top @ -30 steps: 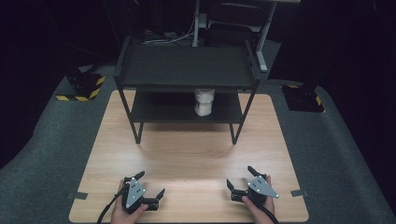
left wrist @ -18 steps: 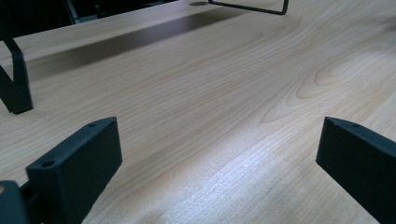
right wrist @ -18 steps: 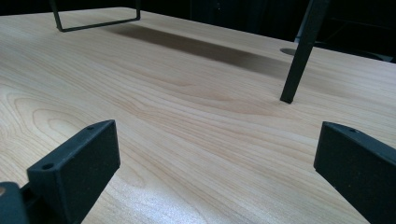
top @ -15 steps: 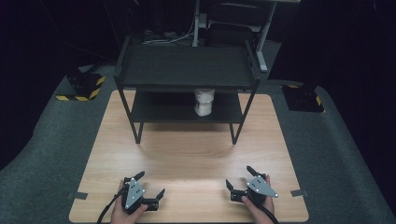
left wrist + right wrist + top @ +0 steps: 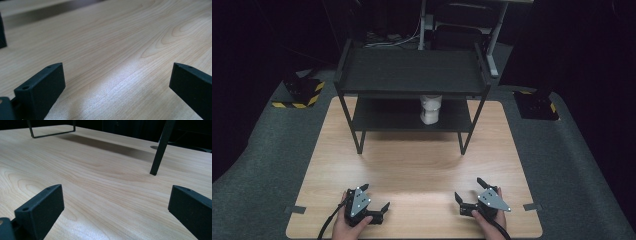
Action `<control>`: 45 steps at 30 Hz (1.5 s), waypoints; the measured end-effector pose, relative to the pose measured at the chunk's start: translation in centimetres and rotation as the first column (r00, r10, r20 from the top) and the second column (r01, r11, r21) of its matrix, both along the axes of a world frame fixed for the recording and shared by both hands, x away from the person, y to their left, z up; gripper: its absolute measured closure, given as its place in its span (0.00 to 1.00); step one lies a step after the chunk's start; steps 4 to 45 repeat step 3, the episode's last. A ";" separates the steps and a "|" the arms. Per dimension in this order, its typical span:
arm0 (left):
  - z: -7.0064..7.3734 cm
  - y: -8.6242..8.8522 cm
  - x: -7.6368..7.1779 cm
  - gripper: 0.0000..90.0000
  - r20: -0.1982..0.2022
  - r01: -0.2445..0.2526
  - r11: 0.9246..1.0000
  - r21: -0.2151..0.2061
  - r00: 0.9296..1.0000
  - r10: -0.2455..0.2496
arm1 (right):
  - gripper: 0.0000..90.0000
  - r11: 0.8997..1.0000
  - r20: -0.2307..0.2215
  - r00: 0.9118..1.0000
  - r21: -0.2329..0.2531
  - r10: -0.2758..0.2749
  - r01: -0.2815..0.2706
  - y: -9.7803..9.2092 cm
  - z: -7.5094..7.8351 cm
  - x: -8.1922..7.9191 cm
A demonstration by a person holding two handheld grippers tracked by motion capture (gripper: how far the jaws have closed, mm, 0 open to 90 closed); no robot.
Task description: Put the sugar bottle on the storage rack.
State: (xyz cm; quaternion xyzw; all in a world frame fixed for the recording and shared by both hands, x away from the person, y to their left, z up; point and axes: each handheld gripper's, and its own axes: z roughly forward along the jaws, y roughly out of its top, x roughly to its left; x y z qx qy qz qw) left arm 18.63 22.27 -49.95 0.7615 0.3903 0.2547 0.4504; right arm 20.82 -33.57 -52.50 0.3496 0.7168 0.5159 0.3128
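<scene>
Both grippers rest low at the table's (image 5: 412, 165) near edge, jaws spread wide, nothing between them — a ready stance, likely. Left gripper (image 5: 373, 204), right gripper (image 5: 471, 192). White container (image 5: 430, 108) stands well apart on the black rack's (image 5: 412, 70) lower shelf — its top hidden under the upper shelf, kind unclear.

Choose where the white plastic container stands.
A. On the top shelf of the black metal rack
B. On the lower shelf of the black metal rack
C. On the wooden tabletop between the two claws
B: the white plastic container stands on the lower shelf of the black metal rack, beneath its top shelf.
</scene>
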 end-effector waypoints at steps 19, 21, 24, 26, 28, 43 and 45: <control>0.0 -0.1 0.2 0.01 -0.005 0.000 1.000 -0.001 1.000 0.000 | 0.00 1.000 -0.006 1.000 -0.012 0.006 -0.006 0.1 0.2 -0.1; 0.0 -0.1 0.2 0.01 -0.005 0.000 1.000 -0.001 1.000 0.000 | 0.00 1.000 -0.006 1.000 -0.012 0.006 -0.006 0.1 0.2 -0.1; 0.0 -0.1 0.2 0.01 -0.005 0.000 1.000 -0.001 1.000 0.000 | 0.00 1.000 -0.006 1.000 -0.012 0.006 -0.006 0.1 0.2 -0.1; 0.0 -0.1 0.2 0.01 -0.005 0.000 1.000 -0.001 1.000 0.000 | 0.00 1.000 -0.006 1.000 -0.012 0.006 -0.006 0.1 0.2 -0.1; 0.0 -0.1 0.2 0.01 -0.005 0.000 1.000 -0.001 1.000 0.000 | 0.00 1.000 -0.006 1.000 -0.012 0.006 -0.006 0.1 0.2 -0.1; 0.0 -0.1 0.2 0.01 -0.005 0.000 1.000 -0.001 1.000 0.000 | 0.00 1.000 -0.006 1.000 -0.012 0.006 -0.006 0.1 0.2 -0.1; 0.0 -0.1 0.2 0.01 -0.005 0.000 1.000 -0.001 1.000 0.000 | 0.00 1.000 -0.006 1.000 -0.012 0.006 -0.006 0.1 0.2 -0.1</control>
